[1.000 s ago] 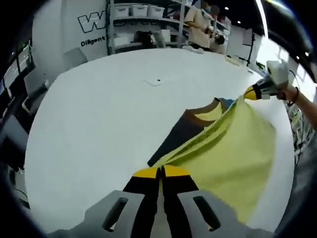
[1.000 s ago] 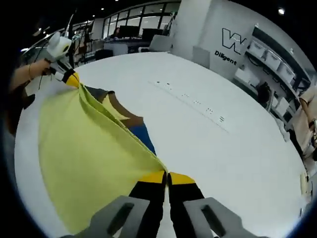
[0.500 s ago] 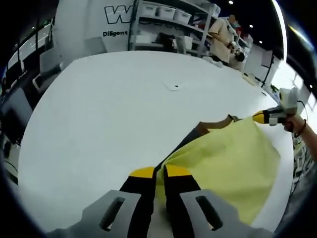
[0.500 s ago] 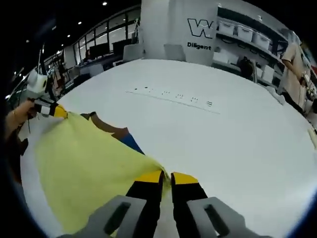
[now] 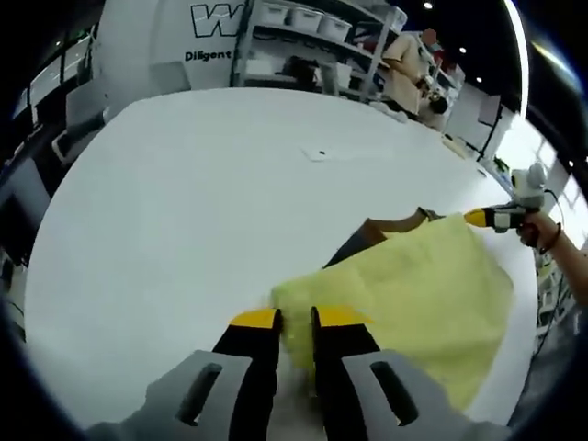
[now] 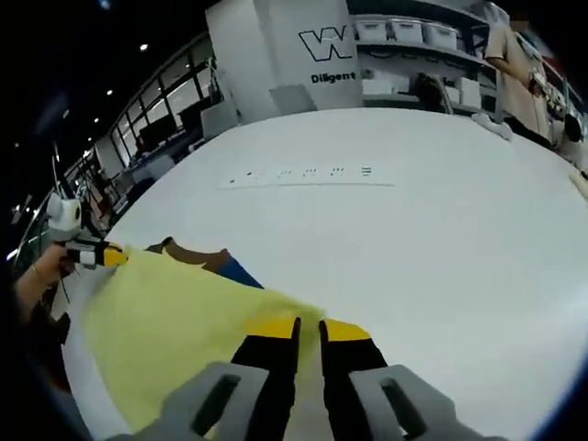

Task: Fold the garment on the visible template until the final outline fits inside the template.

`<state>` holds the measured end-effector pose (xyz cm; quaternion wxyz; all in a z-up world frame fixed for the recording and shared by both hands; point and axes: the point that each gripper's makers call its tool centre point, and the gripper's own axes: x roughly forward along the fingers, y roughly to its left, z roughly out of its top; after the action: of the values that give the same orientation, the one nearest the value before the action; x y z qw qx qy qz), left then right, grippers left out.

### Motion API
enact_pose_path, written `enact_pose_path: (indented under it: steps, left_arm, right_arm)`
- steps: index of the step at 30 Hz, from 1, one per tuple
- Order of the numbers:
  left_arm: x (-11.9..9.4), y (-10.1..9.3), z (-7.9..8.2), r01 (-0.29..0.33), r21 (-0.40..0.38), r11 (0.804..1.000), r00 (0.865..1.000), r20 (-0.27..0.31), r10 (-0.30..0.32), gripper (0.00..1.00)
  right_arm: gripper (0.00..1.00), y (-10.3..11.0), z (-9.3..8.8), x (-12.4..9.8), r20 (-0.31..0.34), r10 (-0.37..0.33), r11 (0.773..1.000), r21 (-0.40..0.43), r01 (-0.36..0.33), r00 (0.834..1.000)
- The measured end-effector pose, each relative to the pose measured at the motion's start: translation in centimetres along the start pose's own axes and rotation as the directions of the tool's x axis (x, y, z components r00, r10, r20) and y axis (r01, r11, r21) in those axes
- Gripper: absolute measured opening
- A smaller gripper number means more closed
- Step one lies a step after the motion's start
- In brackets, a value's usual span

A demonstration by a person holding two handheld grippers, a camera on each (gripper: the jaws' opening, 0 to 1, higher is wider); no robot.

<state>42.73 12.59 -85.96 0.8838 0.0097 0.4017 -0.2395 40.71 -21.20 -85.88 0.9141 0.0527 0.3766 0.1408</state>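
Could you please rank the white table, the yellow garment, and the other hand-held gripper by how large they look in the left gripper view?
1. White table, largest by far.
2. Yellow garment.
3. Other hand-held gripper, smallest, though it is farther from the camera, so its true size is unsure.

Handheld gripper hardware, both sides

Left gripper [image 5: 295, 319]: two black jaws with yellow tips, each on a light grey moulded bracket with an oblong slot. Right gripper [image 6: 310, 328]: same build, black jaws, yellow tips, grey slotted brackets. Seen from the other side, each gripper has a white body behind the yellow-black nose. Dark band on the wrist [image 5: 549, 238] of the hand [image 5: 534, 228] holding it.
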Motion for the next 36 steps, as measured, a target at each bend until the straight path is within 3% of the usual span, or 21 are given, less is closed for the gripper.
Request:
enact_pose_path:
  steps: [9,17,23,26,29,32,36]
  left_arm:
    - [-0.4,-0.9,-0.3,-0.027,0.029,0.999,1.000,0.001,0.027,0.01]
    - [-1.6,-1.6,0.0,-0.041,0.004,0.999,0.999,0.021,0.041,0.01]
    - [-3.3,-2.0,2.0,-0.013,-0.011,1.000,0.995,0.100,0.014,0.00]
    - [-4.0,-2.3,2.6,0.002,-0.027,1.000,0.991,0.135,0.002,0.00]
    - [-3.8,-1.9,2.9,-0.006,-0.028,1.000,0.987,0.160,0.010,0.00]
    - [-3.5,-1.6,4.0,0.019,-0.082,0.996,0.973,0.230,0.001,0.00]
    - [-2.7,-1.2,3.8,0.017,-0.088,0.996,0.975,0.221,0.003,0.00]
  right_arm:
    - [0.00,0.6,-0.6,-0.7,0.012,-0.007,1.000,0.029,0.007,1.000]
    - [0.00,0.4,0.5,-2.0,0.041,-0.009,1.000,0.010,0.009,0.999]
    - [0.00,1.2,1.7,-3.7,0.089,-0.011,1.000,0.018,0.009,0.996]
    - [0.00,0.6,3.0,-4.0,0.140,-0.028,0.999,0.043,0.022,0.990]
    - [0.00,-0.1,3.8,-4.1,0.170,-0.037,0.998,0.054,0.028,0.985]
    - [0.00,-0.6,4.7,-4.0,0.220,-0.056,0.996,0.075,0.040,0.974]
    - [0.00,-0.6,5.9,-3.3,0.261,-0.041,0.997,0.074,0.022,0.964]
